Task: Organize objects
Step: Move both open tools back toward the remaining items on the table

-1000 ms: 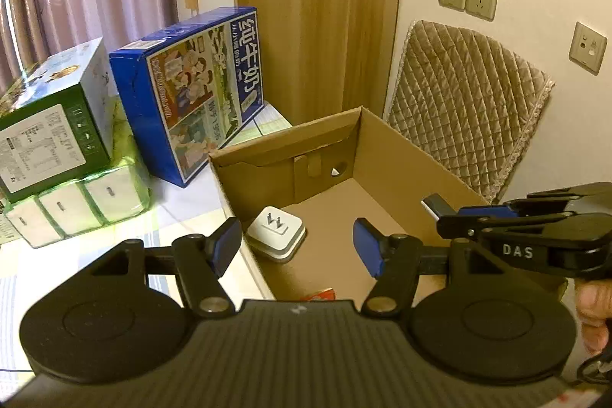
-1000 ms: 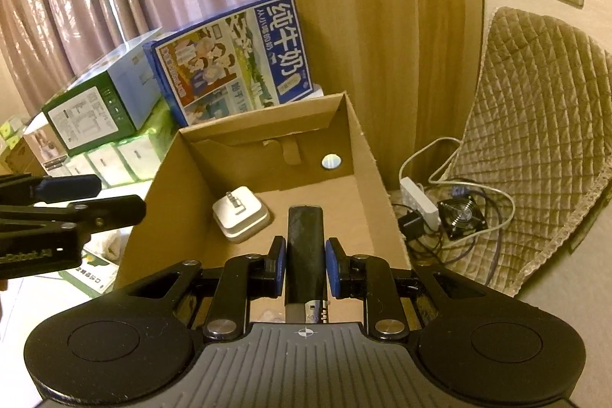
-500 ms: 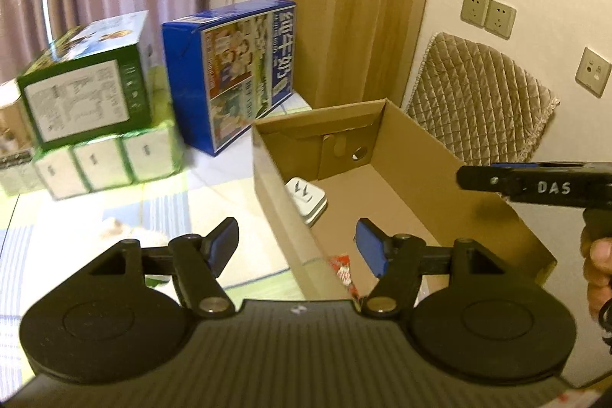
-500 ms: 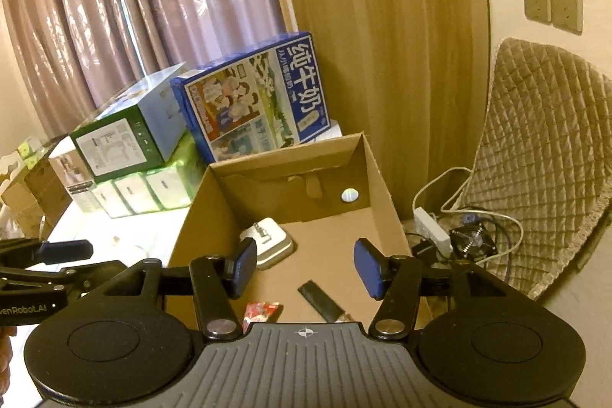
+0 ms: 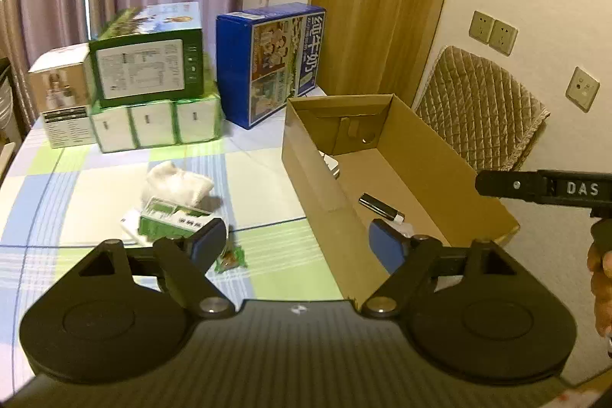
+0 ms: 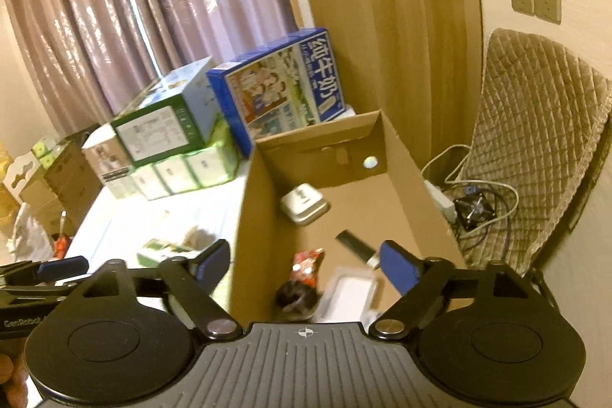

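An open cardboard box (image 6: 405,174) fills the centre of the right wrist view and the right half of the left wrist view, standing on a checked desk (image 5: 95,194). Inside, toward the far end, lies a white adapter (image 6: 304,203); nearer, a black stick (image 6: 354,246) with a pale tip rests flat on the floor of the box; at the lower centre of the frame sit a red packet (image 6: 306,264), a dark blurred item and a white tray (image 6: 350,295).

The right gripper (image 6: 308,264) hovers above the near end of the box, fingers spread wide and empty. The left gripper (image 5: 296,245) is likewise spread and empty, straddling the box's left wall.

On the desk at lower left of the left wrist view lie a crumpled tissue (image 5: 178,184), a green carton (image 5: 174,220) and a small green packet (image 5: 229,257). Stacked boxes (image 5: 147,67) and a blue milk box (image 5: 275,62) stand behind.
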`<state>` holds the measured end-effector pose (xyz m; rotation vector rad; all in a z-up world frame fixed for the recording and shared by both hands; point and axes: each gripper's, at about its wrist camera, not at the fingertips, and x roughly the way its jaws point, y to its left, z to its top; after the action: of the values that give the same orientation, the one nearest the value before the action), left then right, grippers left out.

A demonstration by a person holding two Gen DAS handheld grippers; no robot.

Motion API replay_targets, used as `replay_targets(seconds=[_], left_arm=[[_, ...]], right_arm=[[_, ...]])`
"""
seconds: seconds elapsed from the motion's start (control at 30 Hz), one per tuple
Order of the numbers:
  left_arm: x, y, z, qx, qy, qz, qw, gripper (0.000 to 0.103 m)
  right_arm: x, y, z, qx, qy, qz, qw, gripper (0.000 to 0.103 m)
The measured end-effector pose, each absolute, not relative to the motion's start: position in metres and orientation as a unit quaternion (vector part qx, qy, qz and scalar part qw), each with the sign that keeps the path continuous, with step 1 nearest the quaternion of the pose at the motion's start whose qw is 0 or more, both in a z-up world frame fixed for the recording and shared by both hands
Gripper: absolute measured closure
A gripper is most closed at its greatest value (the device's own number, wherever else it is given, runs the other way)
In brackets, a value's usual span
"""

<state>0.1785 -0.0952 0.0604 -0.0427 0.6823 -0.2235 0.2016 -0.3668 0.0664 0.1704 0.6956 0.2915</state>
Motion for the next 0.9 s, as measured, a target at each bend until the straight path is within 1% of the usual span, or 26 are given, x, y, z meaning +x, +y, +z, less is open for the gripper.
replay_targets(seconds=[0.07,0.17,0.33,0.63,0.9], left_arm=[[0.165,-0.09,0.065,-0.02,0.33,-0.105,0.938,0.017],[0.146,-0.081,0.07,-0.019,0.324,-0.097,0.941,0.011],[0.116,-0.068,0.074,-0.001,0.311,-0.067,0.948,0.002],[0.072,-0.032,0.071,-0.016,0.317,-0.037,0.948,0.001],[0.057,0.005,0.064,-0.04,0.33,-0.001,0.943,0.001]], right_arm=[[0.187,-0.36,0.071,0.083,0.339,0.147,0.926,0.012],[0.169,-0.349,0.076,0.072,0.336,0.149,0.927,0.007],[0.139,-0.328,0.082,0.05,0.333,0.16,0.928,0.003],[0.103,-0.295,0.077,0.056,0.333,0.196,0.92,0.002],[0.093,-0.273,0.067,0.051,0.341,0.219,0.913,0.002]])
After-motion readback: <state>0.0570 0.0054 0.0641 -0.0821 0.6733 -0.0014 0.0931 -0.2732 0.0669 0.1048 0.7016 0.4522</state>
